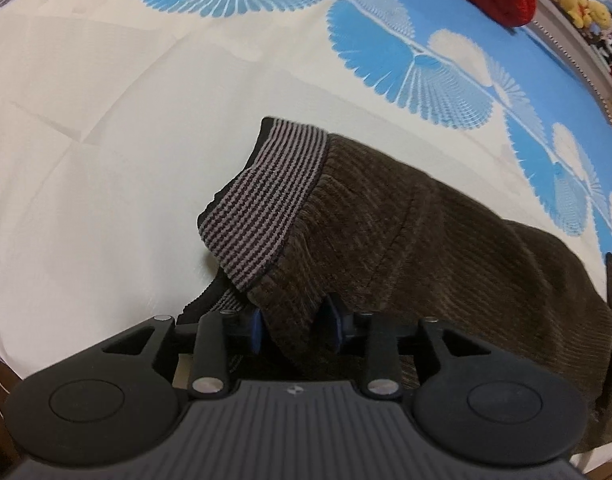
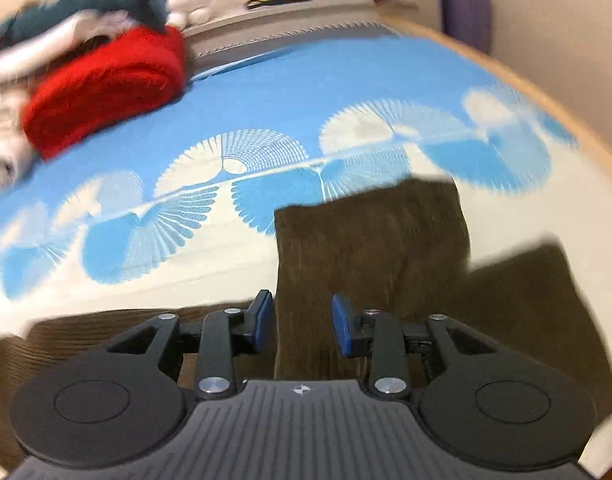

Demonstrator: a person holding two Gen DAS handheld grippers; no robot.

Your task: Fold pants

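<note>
Brown corduroy pants (image 1: 446,232) with a grey-and-black striped waistband (image 1: 265,196) lie on a white and blue patterned bed sheet (image 1: 105,140). My left gripper (image 1: 295,326) is shut on the pants fabric just below the waistband, lifting a fold. In the right wrist view, a pant leg (image 2: 366,248) hangs up between the blue pads (image 2: 342,326) of my right gripper (image 2: 303,322), which is shut on it; the other leg (image 2: 526,300) lies to the right. This view is blurred.
A folded red knit (image 2: 105,88) and a pile of other clothes (image 2: 65,32) sit at the far side of the bed. Plush toys (image 1: 582,4) line a ledge beyond. The wooden bed edge (image 2: 546,92) runs along the right.
</note>
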